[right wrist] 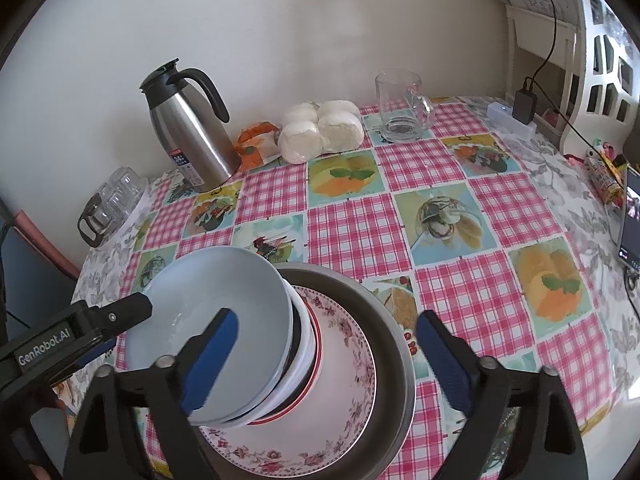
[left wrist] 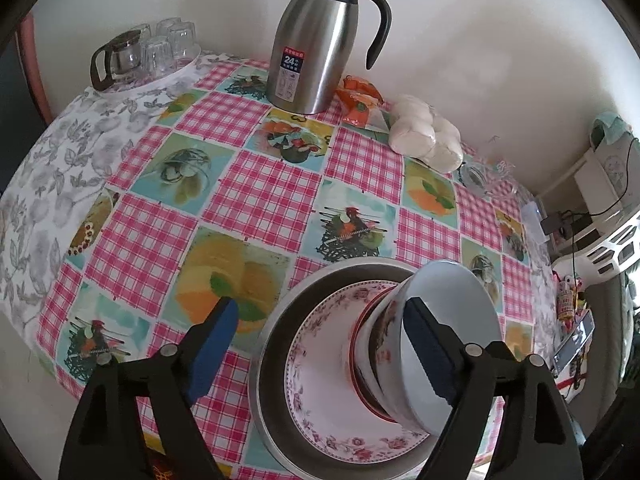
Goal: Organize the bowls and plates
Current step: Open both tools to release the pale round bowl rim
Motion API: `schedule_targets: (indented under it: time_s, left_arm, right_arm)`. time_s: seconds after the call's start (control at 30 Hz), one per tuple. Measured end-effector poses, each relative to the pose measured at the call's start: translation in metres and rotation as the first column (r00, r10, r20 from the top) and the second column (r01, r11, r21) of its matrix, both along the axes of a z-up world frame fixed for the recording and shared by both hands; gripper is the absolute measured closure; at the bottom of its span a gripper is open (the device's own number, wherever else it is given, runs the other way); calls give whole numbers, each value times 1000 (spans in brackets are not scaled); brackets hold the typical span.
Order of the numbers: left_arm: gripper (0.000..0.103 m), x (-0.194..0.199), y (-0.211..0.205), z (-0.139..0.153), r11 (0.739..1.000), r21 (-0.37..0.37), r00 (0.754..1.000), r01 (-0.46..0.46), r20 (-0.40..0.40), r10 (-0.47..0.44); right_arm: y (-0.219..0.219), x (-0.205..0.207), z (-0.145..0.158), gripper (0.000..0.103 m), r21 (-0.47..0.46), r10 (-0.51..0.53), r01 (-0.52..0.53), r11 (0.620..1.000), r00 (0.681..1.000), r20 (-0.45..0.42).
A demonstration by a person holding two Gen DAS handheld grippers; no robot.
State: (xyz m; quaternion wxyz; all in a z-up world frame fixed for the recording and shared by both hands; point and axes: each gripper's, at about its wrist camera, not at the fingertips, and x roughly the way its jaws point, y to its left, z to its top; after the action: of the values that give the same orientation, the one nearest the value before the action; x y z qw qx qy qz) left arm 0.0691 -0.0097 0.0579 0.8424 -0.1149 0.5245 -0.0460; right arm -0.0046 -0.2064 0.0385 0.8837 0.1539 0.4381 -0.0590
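A stack of bowls stands on a floral plate (left wrist: 320,380) (right wrist: 348,360) inside a steel dish (left wrist: 276,320) (right wrist: 396,320) at the table's near edge. The top bowl (left wrist: 452,320) (right wrist: 216,288) is plain pale blue-white; the ones under it have red rims. My left gripper (left wrist: 322,308) (right wrist: 120,328) is open at the left side of the stack, one blue pad in front of the top bowl. My right gripper (right wrist: 327,318) is open too, its left finger over the top bowl's hollow and its right finger beyond the steel dish. Neither holds anything.
A steel thermos jug (left wrist: 316,40) (right wrist: 188,132), an orange packet (left wrist: 360,100) and a bag of white buns (left wrist: 424,132) (right wrist: 320,128) line the wall. Upturned glasses and a glass pot (left wrist: 148,52) sit far left; a glass mug (right wrist: 400,104), a power strip (right wrist: 510,118) and a phone (right wrist: 632,216) sit right.
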Motion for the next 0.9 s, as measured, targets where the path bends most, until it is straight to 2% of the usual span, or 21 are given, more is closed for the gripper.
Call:
schedule_targets:
  time_s: [0.13,0.23,0.57,0.77,0.9]
  left_arm:
    - [16,-1,-3,2,1000,29,1000,6,13,-6]
    - [8,-1,-1,4,1000,27,1000,-4,23,3]
    - [8,-7,-2,7,999,48,999,-10,42,8]
    - [8,-23,-7,16,998,62,994,3,112,-10]
    - [8,-33,-6,19,996,87,991,-22,131,11]
  right_arm:
    - [1,-1,1,0,-20,8,-8,1000,1000,15]
    - [1,-1,1,0,-21,12,-11,1000,1000,21]
    - [-5,-11,2,0,-46,24,-23,999,999,30]
    - [-9,-31,6,0,-52,24,-21,998,998,66]
    - [-10,-47,8,0,-57,24,-19,998,996,87]
